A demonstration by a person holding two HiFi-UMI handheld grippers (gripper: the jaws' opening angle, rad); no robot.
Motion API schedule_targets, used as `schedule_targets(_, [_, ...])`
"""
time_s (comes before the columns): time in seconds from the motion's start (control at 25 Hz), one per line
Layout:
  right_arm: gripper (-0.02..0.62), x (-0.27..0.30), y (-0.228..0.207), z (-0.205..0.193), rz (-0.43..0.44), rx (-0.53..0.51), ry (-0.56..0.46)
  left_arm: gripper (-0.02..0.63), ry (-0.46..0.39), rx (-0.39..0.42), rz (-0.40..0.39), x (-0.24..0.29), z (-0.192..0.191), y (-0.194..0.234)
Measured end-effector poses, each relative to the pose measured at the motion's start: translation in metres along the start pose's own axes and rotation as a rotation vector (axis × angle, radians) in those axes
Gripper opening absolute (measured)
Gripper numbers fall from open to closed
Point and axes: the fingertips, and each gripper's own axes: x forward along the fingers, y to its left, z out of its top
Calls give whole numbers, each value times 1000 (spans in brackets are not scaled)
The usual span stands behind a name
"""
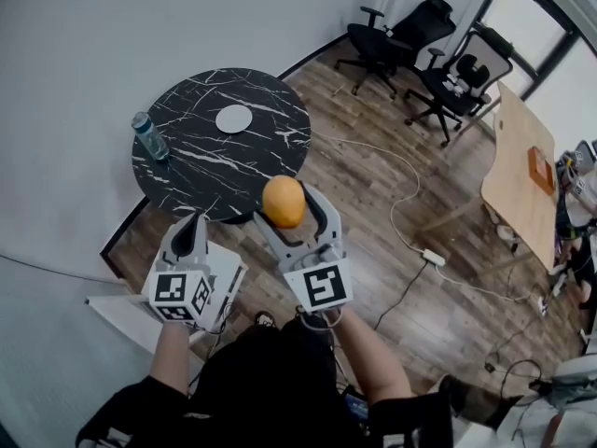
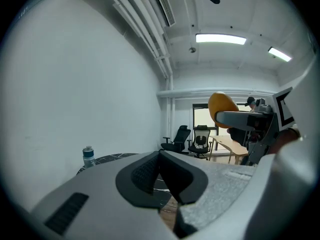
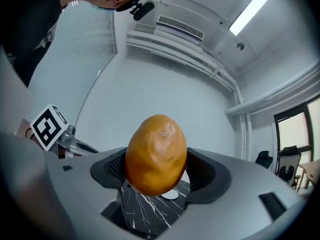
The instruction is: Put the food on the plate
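Orange food (image 3: 156,154) pinched in the right gripper (image 3: 159,171); left gripper (image 2: 165,176) pressed together; head view alone shows the whole plate (image 1: 233,119).

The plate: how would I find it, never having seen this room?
Look for the round black table with white marble veins. The plate lies flat near its middle. It is small, round and plain white, unlike the upright clear water bottle at the table's left edge.
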Motion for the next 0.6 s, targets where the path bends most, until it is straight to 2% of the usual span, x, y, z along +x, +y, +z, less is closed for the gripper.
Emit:
schedule_targets(0.28, [324,30,-37,-29,-23,19,49,0,24,-10,-18,57,-1,4])
schedule_targets(0.6, [324,83,-92,-55,50,22,59,0,75,-9,-33,135,5,-4])
